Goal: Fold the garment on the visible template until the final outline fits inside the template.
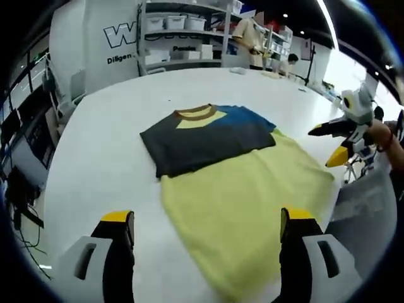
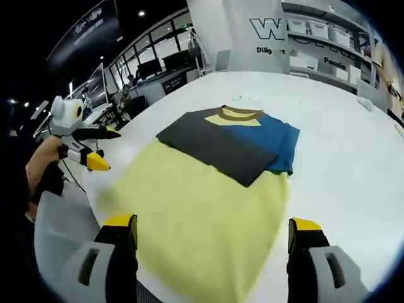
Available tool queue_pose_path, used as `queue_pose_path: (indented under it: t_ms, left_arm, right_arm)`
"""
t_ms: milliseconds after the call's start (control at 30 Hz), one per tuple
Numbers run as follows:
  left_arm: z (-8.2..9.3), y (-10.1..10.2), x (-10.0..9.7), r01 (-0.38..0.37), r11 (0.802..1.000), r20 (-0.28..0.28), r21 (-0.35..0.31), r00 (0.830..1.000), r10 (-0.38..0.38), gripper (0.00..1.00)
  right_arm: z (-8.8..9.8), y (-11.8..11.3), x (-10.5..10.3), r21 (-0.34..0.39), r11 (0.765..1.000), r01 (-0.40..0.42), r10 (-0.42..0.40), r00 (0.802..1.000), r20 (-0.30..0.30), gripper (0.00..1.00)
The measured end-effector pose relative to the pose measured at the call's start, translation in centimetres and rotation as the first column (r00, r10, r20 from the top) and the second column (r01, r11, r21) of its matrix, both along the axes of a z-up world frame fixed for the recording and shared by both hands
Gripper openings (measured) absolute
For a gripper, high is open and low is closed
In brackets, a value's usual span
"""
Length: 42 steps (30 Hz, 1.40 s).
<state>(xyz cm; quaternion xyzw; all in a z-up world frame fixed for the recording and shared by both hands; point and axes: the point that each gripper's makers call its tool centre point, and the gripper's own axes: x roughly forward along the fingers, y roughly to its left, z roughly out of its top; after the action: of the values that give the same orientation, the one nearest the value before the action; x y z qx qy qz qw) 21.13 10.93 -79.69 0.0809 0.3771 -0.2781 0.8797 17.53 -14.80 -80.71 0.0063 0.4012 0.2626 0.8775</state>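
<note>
The garment lies flat on the white table (image 1: 95, 158). Its yellow body (image 1: 246, 202) stretches toward me. A dark grey part (image 1: 202, 142) is folded across the upper end, a blue part (image 1: 243, 117) lies beside it, and a brown collar (image 1: 196, 112) is at the far end. My left gripper (image 1: 207, 221) hovers open above the yellow hem, holding nothing. In the right gripper view the same yellow body (image 2: 196, 214), grey fold (image 2: 214, 145), blue part (image 2: 271, 139) and collar (image 2: 240, 113) show. My right gripper (image 2: 211, 227) is open over the near yellow edge.
The right gripper (image 1: 344, 142) comes in beside the table's right edge, held by a hand (image 1: 382, 136). The left gripper (image 2: 85, 148) hangs off the table's left side. Shelves with white bins (image 1: 177, 25) and people (image 1: 249, 38) stand behind the table, and monitors (image 2: 151, 66) are further off.
</note>
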Motion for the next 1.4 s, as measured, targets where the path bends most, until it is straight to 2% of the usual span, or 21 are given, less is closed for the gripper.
queue_pose_path:
  t_ms: [33, 100, 133, 200, 267, 333, 467, 500, 633, 767, 833, 967, 1133, 1167, 1267, 1400]
  left_arm:
    - [-0.4, 0.2, -0.7, 0.002, 1.000, -0.020, 0.010, 1.000, -0.002, 0.95]
    - [-1.0, 0.3, -1.1, 0.003, 1.000, -0.024, 0.013, 1.000, -0.003, 0.93]
    - [-1.7, 0.7, -1.8, -0.032, 0.999, -0.052, 0.014, 0.998, 0.033, 0.92]
    - [-2.1, 0.3, -2.5, -0.020, 1.000, -0.067, 0.001, 0.998, 0.020, 0.90]
    - [-2.7, 0.2, -3.7, -0.019, 1.000, -0.105, -0.005, 0.994, 0.018, 0.86]
    - [-3.1, 0.6, -4.4, -0.047, 0.999, -0.131, 0.005, 0.990, 0.047, 0.82]
    - [-3.4, 0.9, -5.0, -0.073, 0.997, -0.146, 0.000, 0.987, 0.072, 0.76]
    - [-3.8, 0.9, -5.7, -0.069, 0.998, -0.157, 0.000, 0.985, 0.068, 0.74]
    - [-4.4, 1.0, -7.1, -0.086, 0.996, -0.193, -0.005, 0.978, 0.083, 0.66]
    - [-5.0, 0.9, -8.1, -0.089, 0.996, -0.236, -0.014, 0.968, 0.083, 0.63]
    - [-5.3, 1.0, -8.2, -0.101, 0.995, -0.245, -0.007, 0.965, 0.096, 0.57]
    - [-5.4, 1.1, -8.3, -0.101, 0.995, -0.246, 0.002, 0.964, 0.098, 0.54]
    - [-6.7, 1.6, -9.1, -0.107, 0.992, -0.281, 0.074, 0.952, 0.124, 0.44]
    - [-6.6, 1.9, -8.9, -0.115, 0.989, -0.266, 0.090, 0.954, 0.136, 0.43]
    - [-6.6, 1.9, -9.0, -0.107, 0.989, -0.267, 0.101, 0.955, 0.131, 0.40]
    - [-6.6, 2.1, -9.2, -0.092, 0.988, -0.264, 0.128, 0.957, 0.123, 0.35]
  right_arm:
    - [0.0, -0.1, -0.1, 0.002, 1.000, 0.001, -0.001, 1.000, 0.000, 0.98]
    - [-0.2, -0.3, -0.9, -0.007, 1.000, -0.008, 0.008, 1.000, -0.010, 0.96]
    - [-0.4, -0.5, -1.3, -0.018, 1.000, -0.015, 0.015, 1.000, -0.017, 0.95]
    - [-0.8, -0.8, -1.9, -0.040, 0.999, -0.017, 0.016, 1.000, -0.021, 0.93]
    - [-1.2, -1.0, -2.5, -0.040, 0.999, -0.021, 0.019, 0.999, -0.033, 0.91]
    - [-1.7, -1.2, -3.5, -0.035, 0.999, -0.022, 0.020, 0.998, -0.056, 0.89]
    - [-2.5, -1.8, -4.8, -0.064, 0.997, -0.043, 0.037, 0.995, -0.089, 0.81]
    - [-2.8, -2.0, -5.2, -0.078, 0.996, -0.051, 0.044, 0.994, -0.098, 0.80]
    - [-3.3, -2.4, -5.9, -0.090, 0.995, -0.043, 0.033, 0.994, -0.109, 0.76]
    - [-4.4, -3.1, -6.6, -0.109, 0.993, -0.032, 0.016, 0.990, -0.143, 0.69]
    - [-4.7, -3.4, -6.8, -0.127, 0.991, -0.041, 0.022, 0.989, -0.149, 0.66]
    - [-5.1, -3.4, -7.2, -0.141, 0.988, -0.059, 0.036, 0.987, -0.158, 0.54]
    - [-5.7, -4.1, -7.9, -0.146, 0.989, -0.020, -0.006, 0.984, -0.180, 0.41]
    - [-5.8, -4.3, -7.9, -0.158, 0.987, -0.016, -0.013, 0.984, -0.178, 0.36]
    - [-6.2, -5.2, -8.2, -0.208, 0.978, -0.029, -0.010, 0.983, -0.184, 0.23]
    - [-6.2, -5.3, -8.3, -0.191, 0.982, 0.001, -0.037, 0.982, -0.187, 0.13]
